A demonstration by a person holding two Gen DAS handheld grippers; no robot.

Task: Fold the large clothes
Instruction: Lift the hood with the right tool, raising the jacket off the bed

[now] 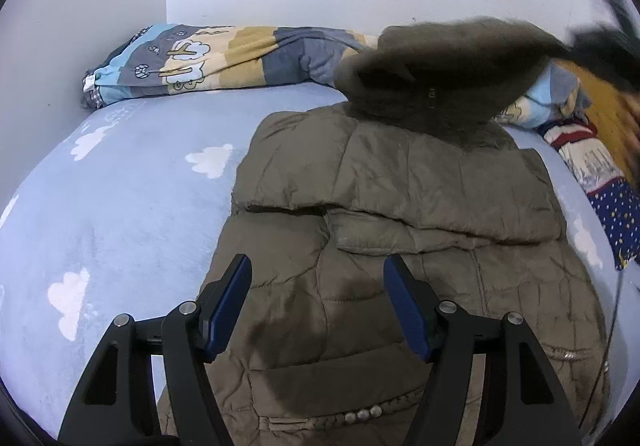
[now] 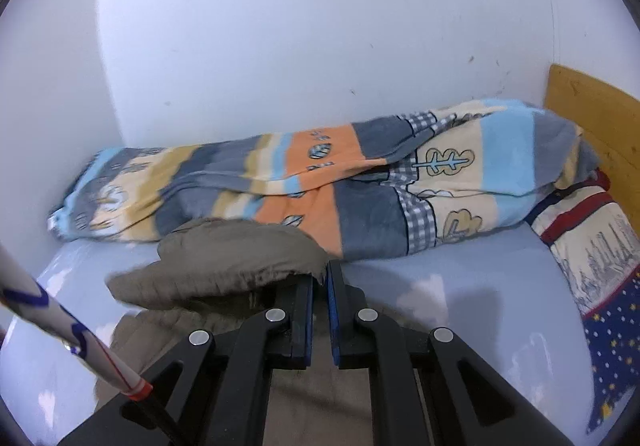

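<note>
Even cool light, blurred fisheye edges

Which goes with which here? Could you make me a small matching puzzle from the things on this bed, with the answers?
Things:
1. olive padded jacket
2. striped blanket
3. left gripper
4. right gripper

States:
A. rolled up along the wall
B. open, hovering over the jacket
C. spread on the blue cloud sheet
D. shut on a lifted part of the jacket

Pairs: 1-C, 2-A, 3-B, 4-D
</note>
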